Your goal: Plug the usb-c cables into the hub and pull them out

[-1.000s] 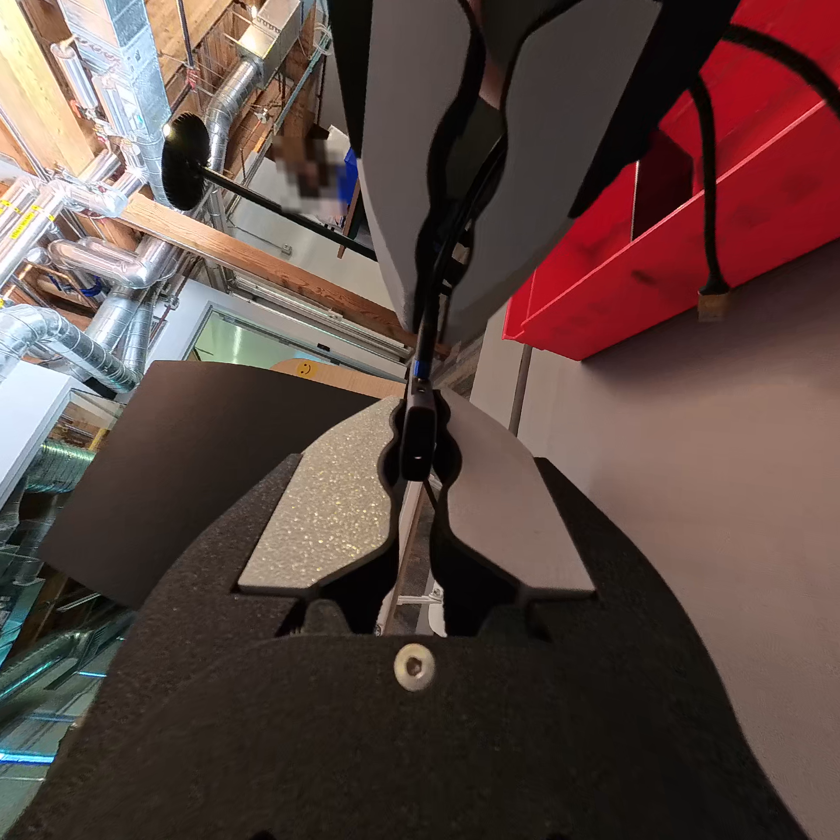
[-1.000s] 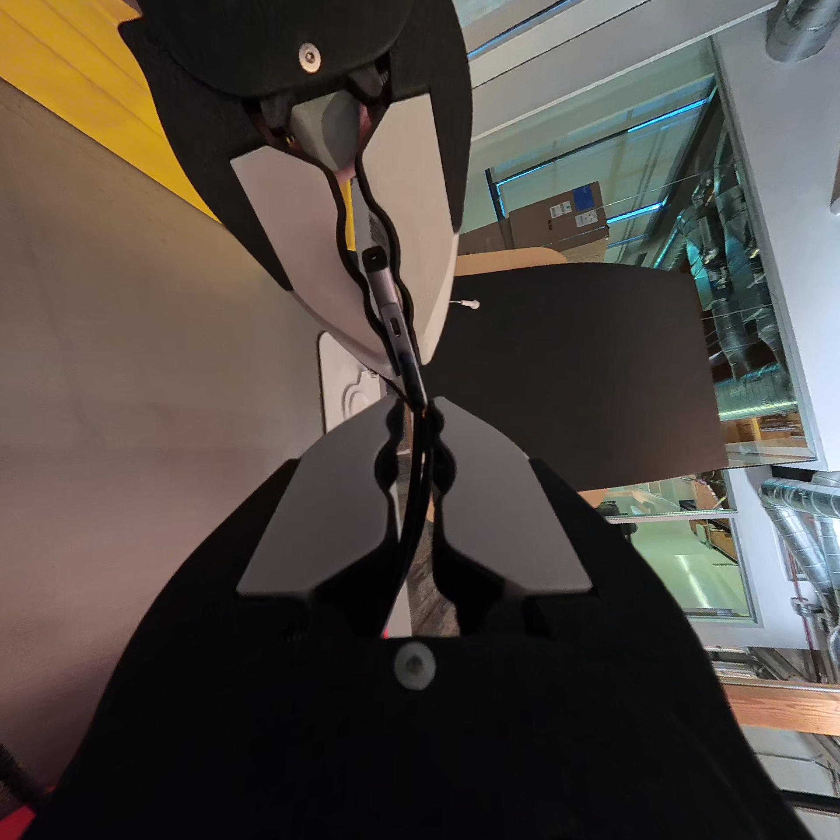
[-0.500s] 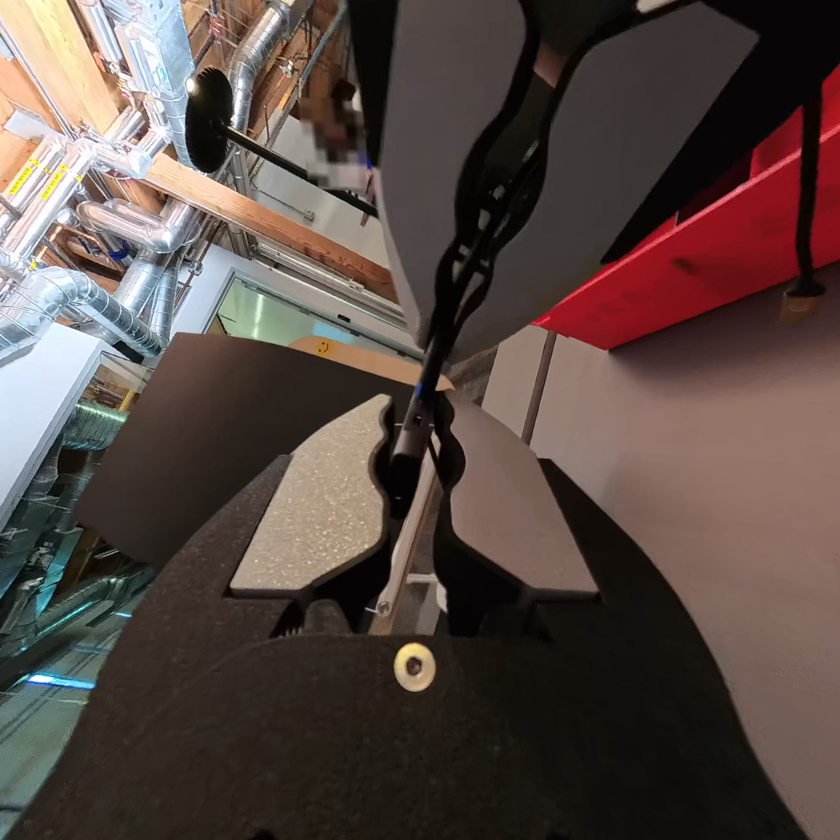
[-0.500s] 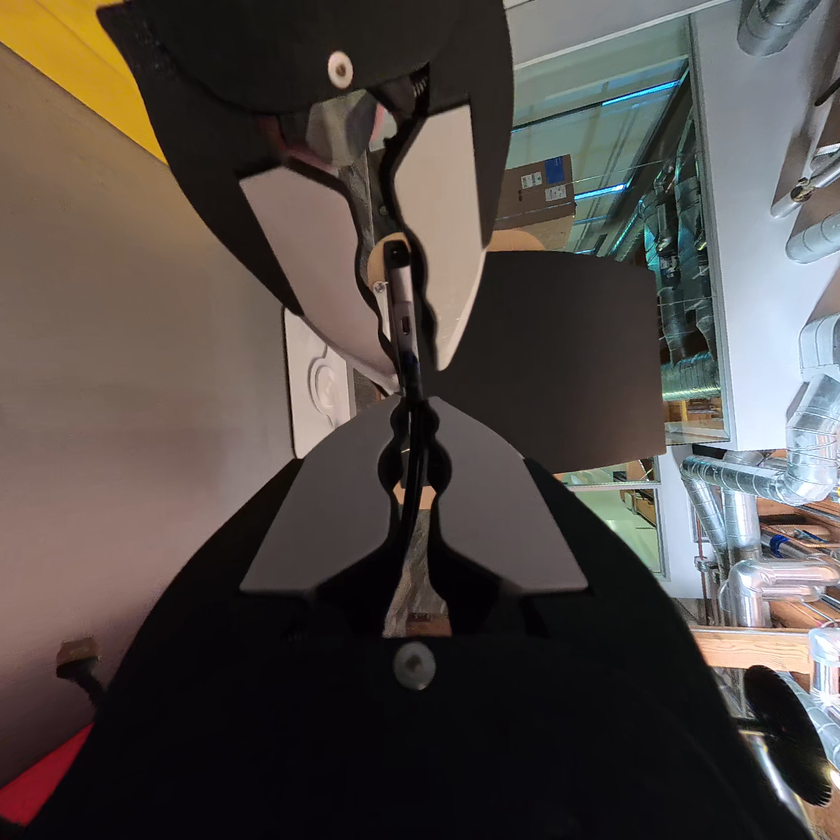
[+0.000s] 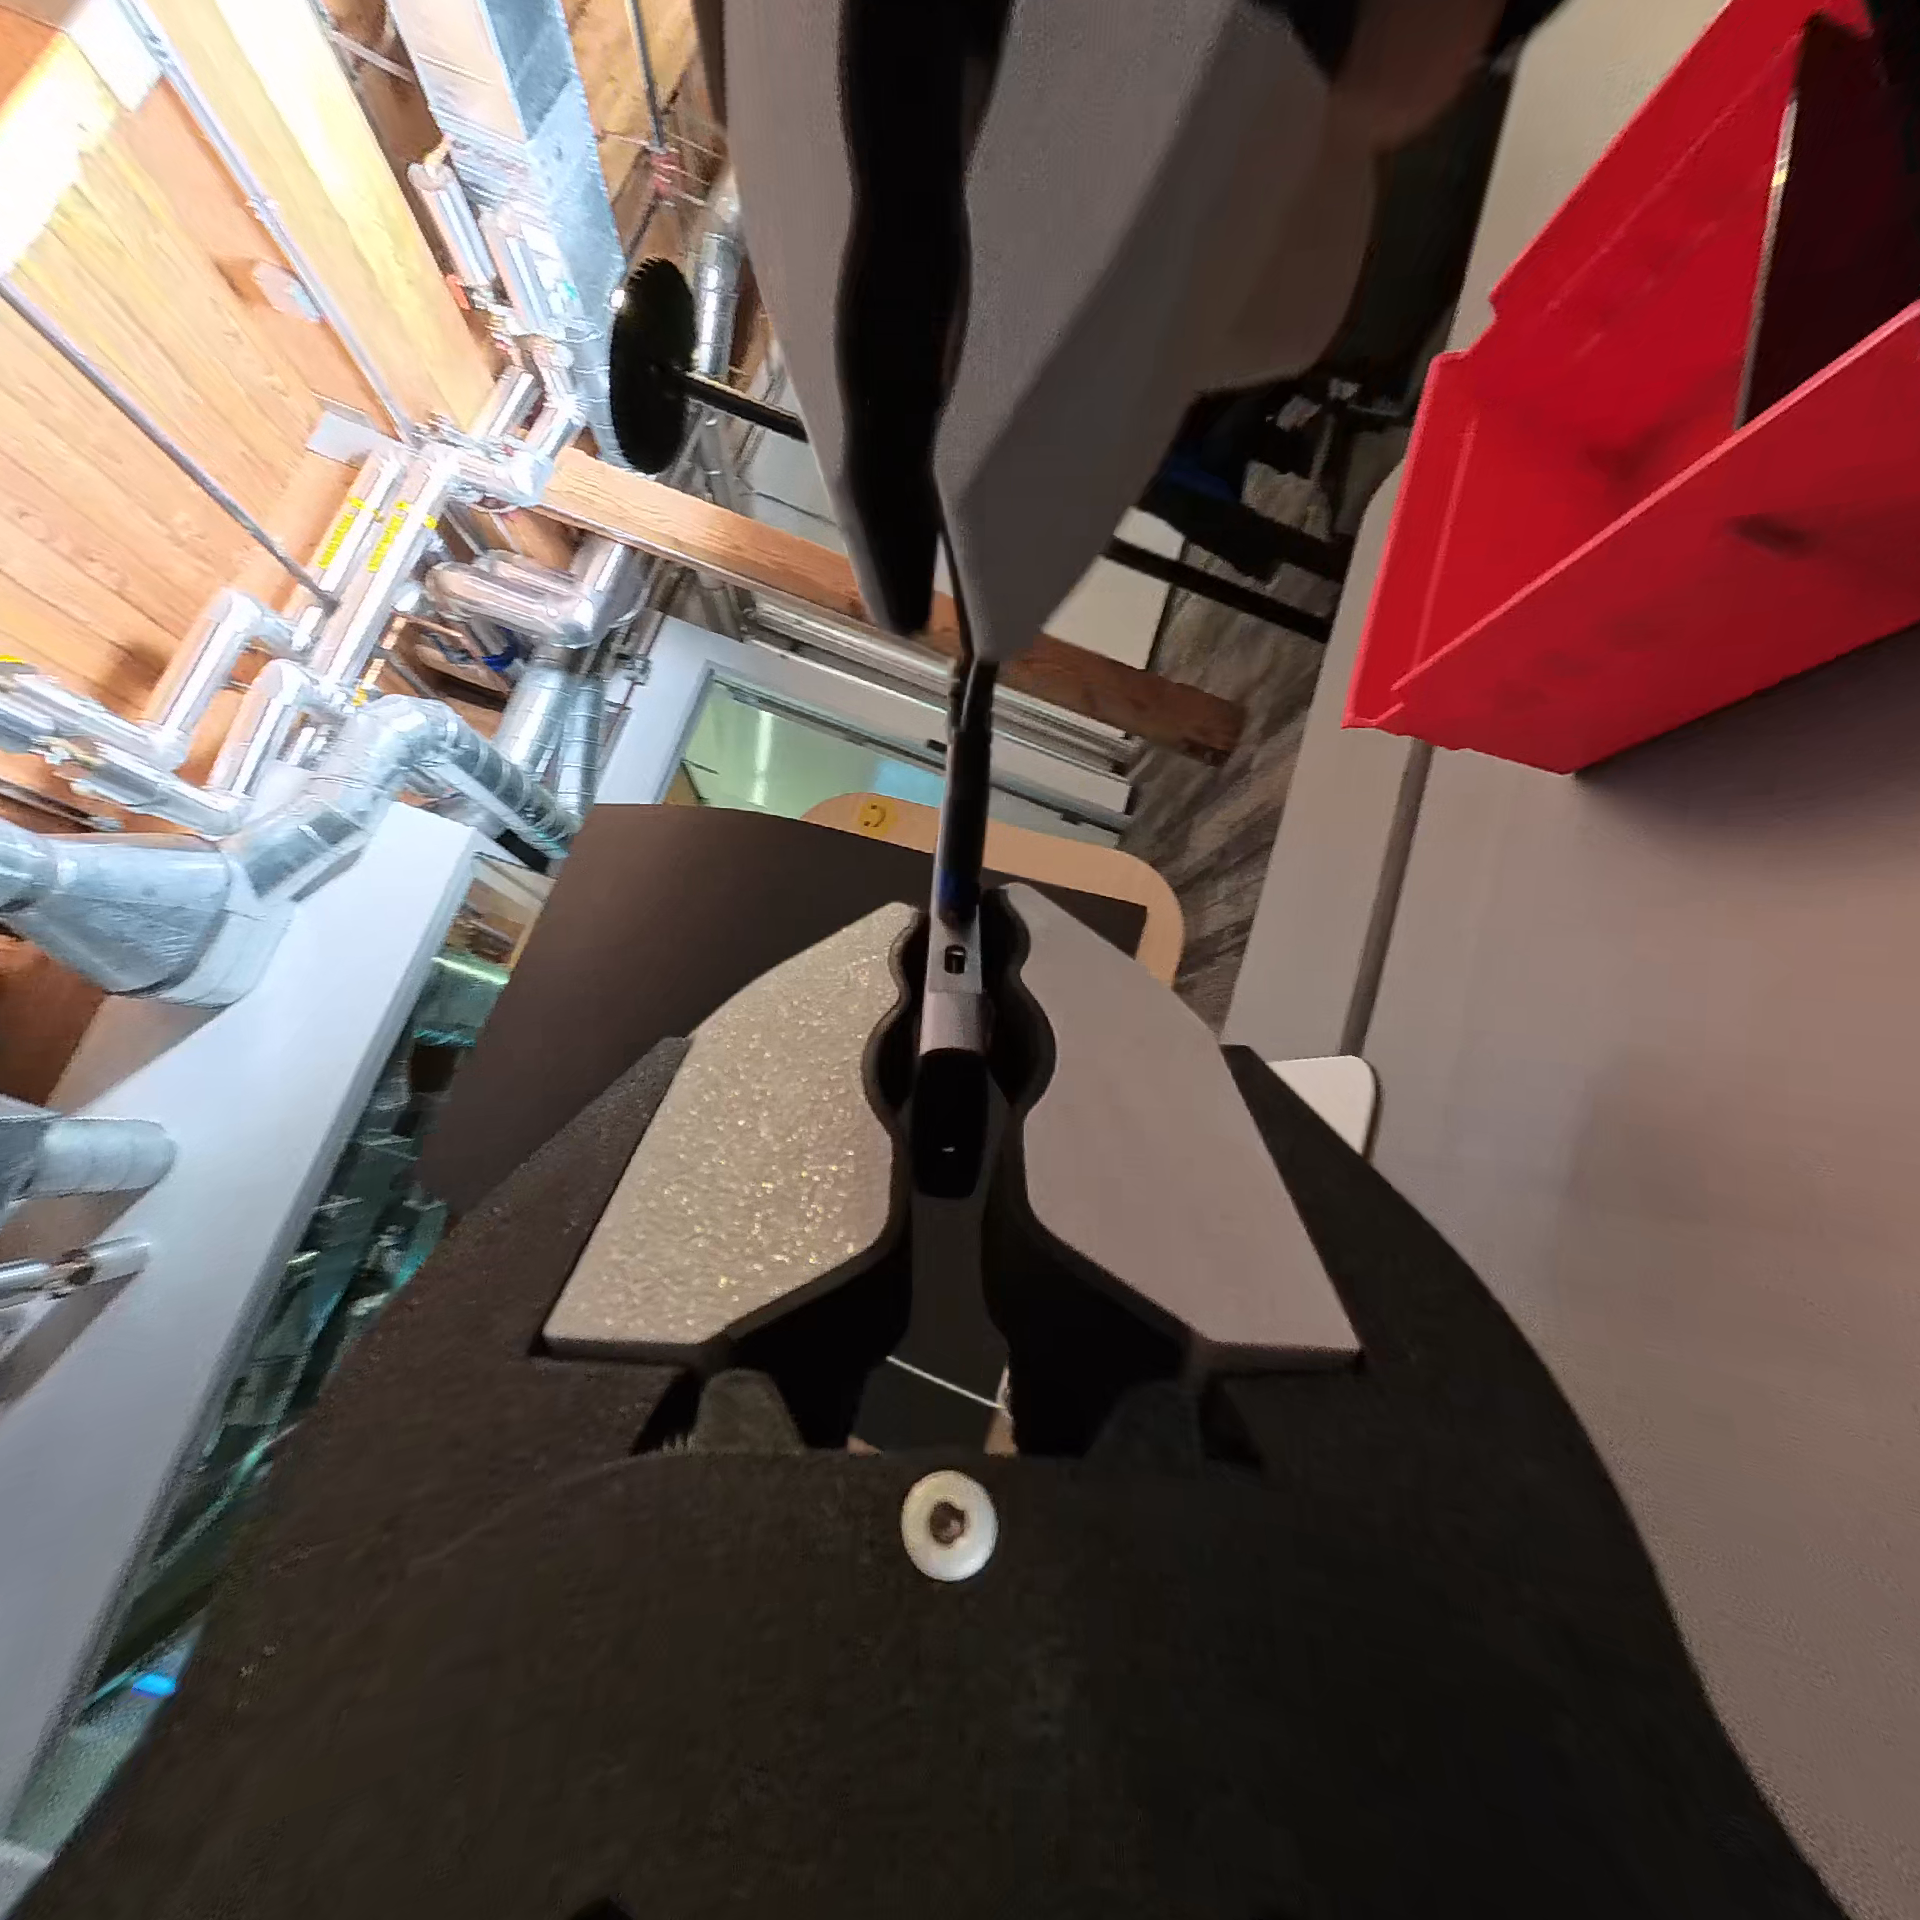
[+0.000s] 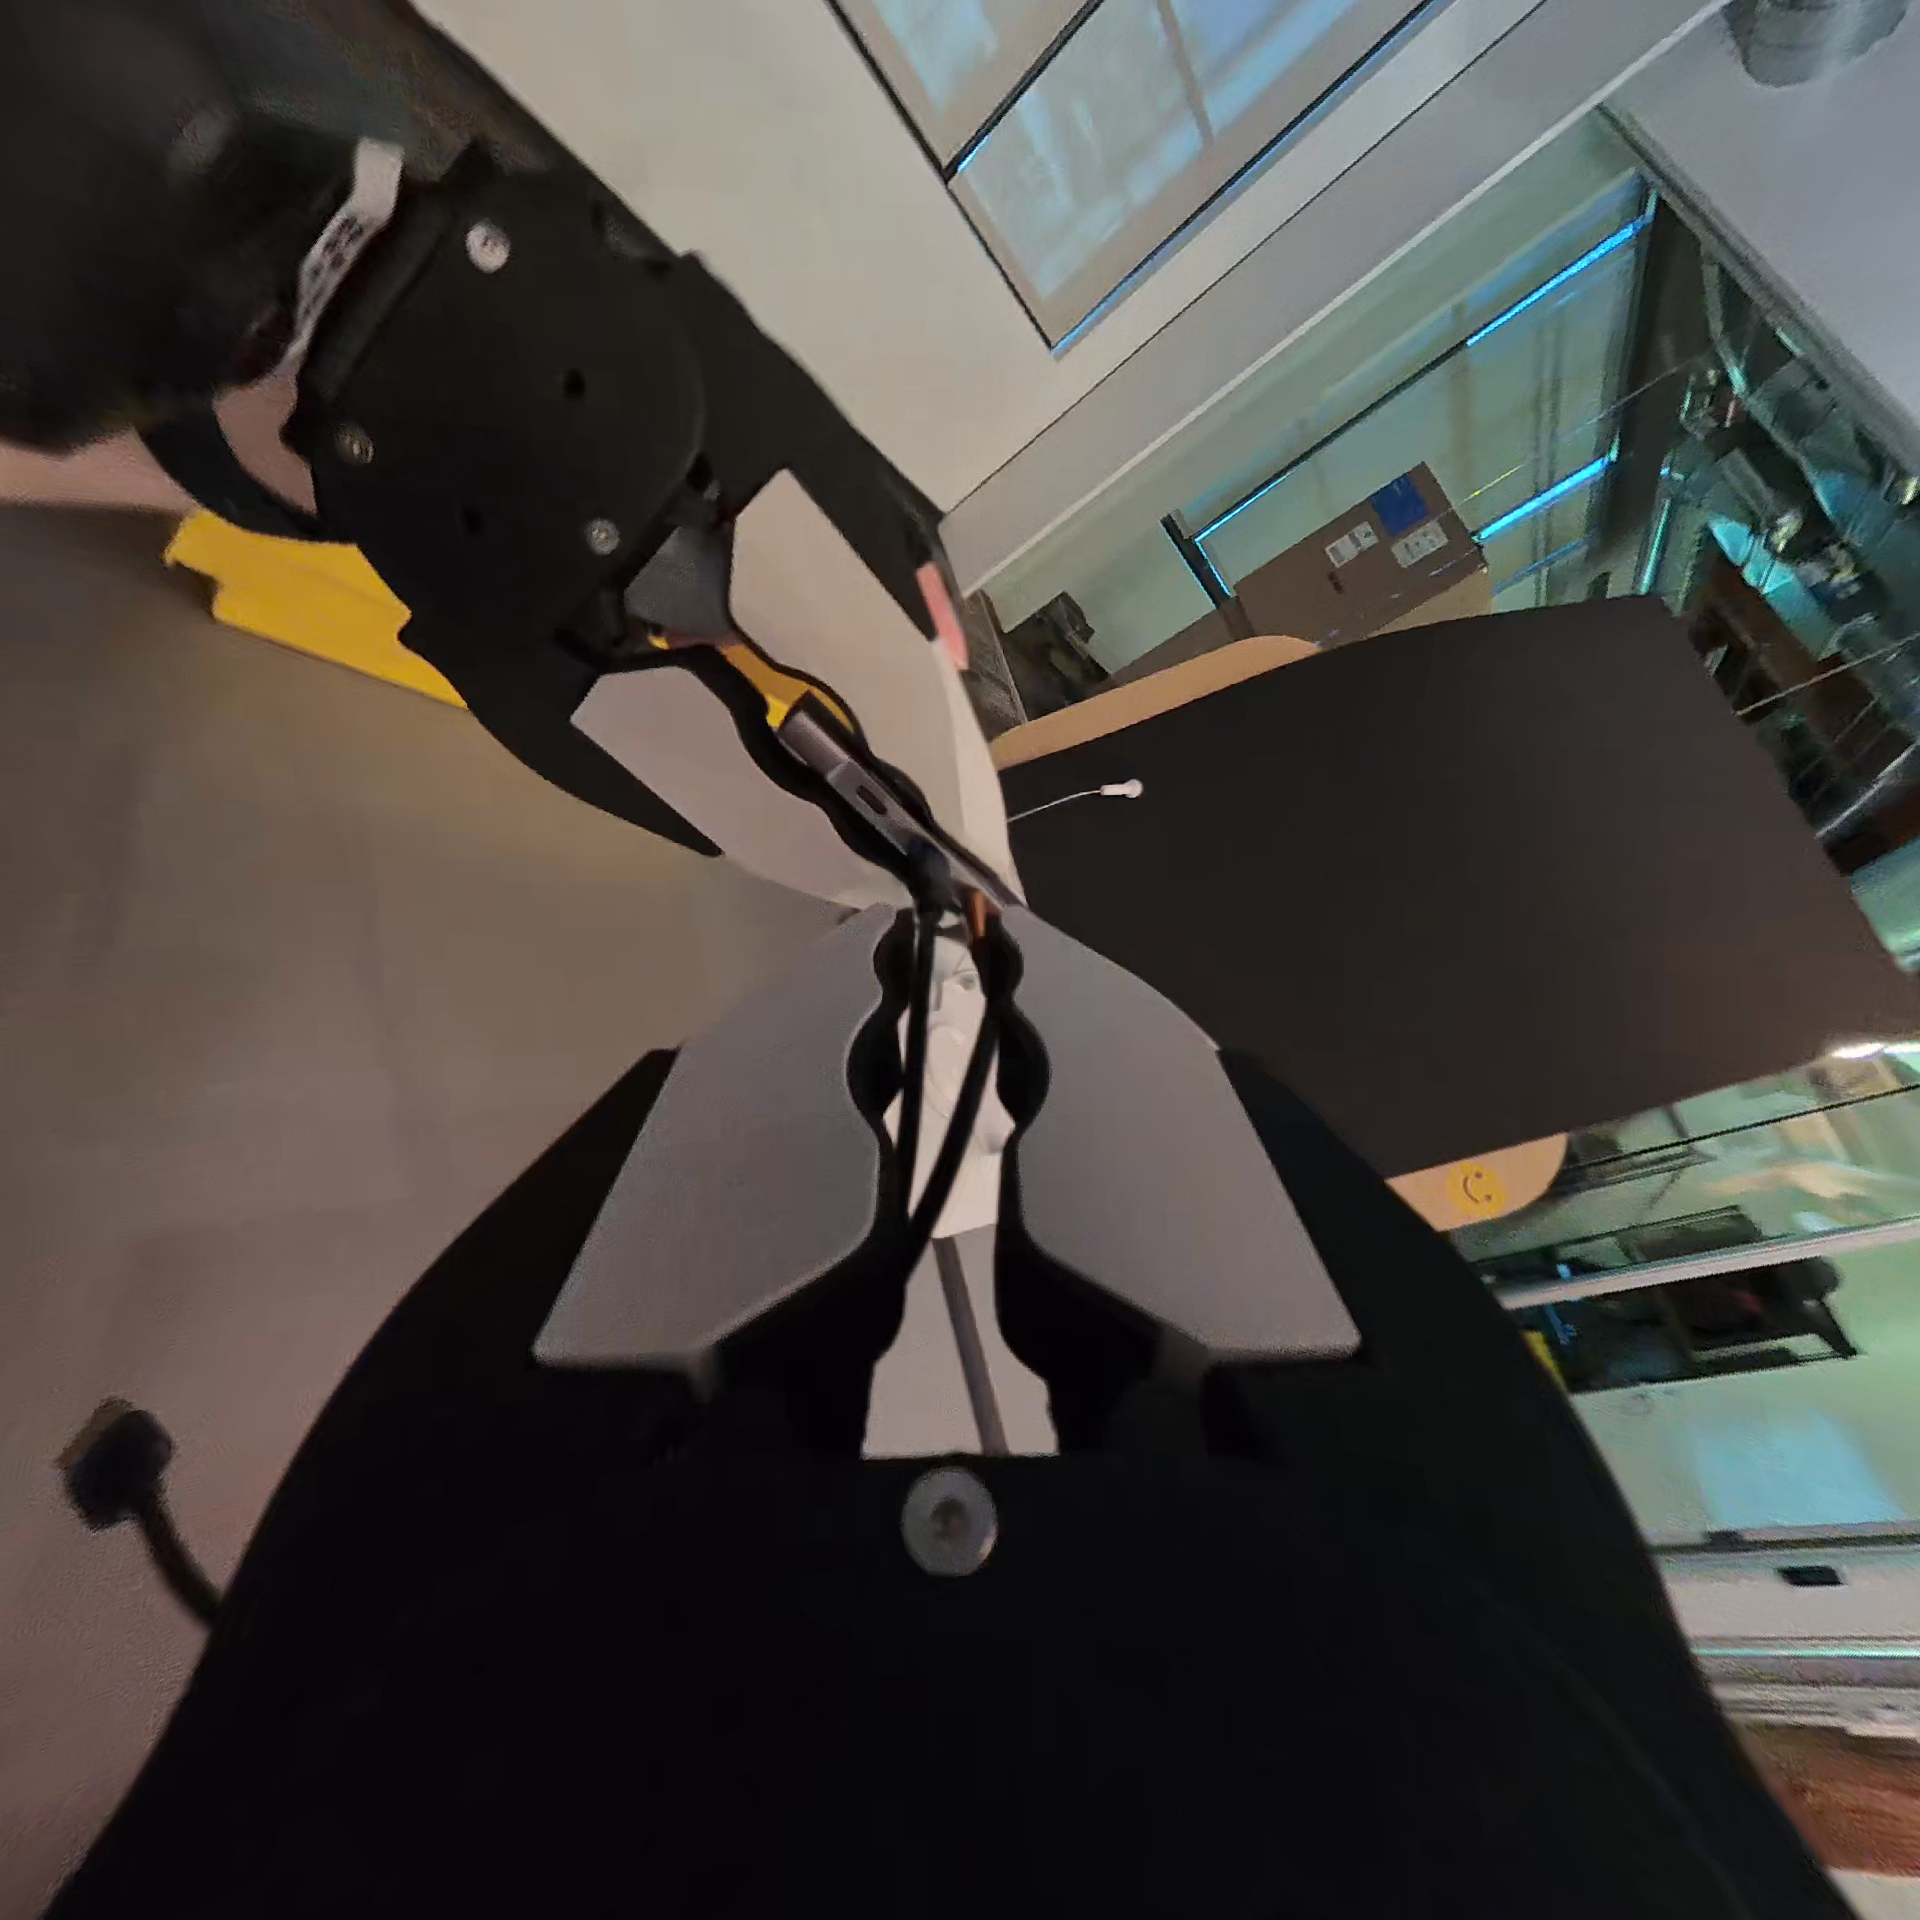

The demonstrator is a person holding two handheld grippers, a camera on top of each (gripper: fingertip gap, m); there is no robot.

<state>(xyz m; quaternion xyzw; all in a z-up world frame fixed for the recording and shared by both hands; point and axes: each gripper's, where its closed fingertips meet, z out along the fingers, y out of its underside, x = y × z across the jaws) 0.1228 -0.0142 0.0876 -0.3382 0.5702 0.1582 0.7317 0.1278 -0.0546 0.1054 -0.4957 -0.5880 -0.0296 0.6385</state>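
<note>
The left gripper grips the hub, a slim grey bar with a black end, lengthwise between its narrowly set fingers. Both pads press against the sides of the hub, whose far end sticks out just past the fingertips. From that end a black cable runs straight up to the right gripper, which hangs directly above and faces down toward the hub.

In the right wrist view the same hub lies slantwise between the left gripper's fingers, with an empty oval port showing on its side. The right gripper has its fingertips just beside the hub's near end. Its jaws stand a little apart, and two black cables pass down through the gap. One cable's plug sits at the hub's edge; a second, copper-toned plug lies just beside the right fingertip. Blur hides whether the pads press on the cables, so I cannot tell whether the right gripper is holding them.

A grey table lies on the right of the left wrist view, with a red bin at its far side. A yellow bin shows past the left gripper in the right wrist view, and another black plug with its cable lies on the table at the lower left. A dark panel stands behind both grippers.
</note>
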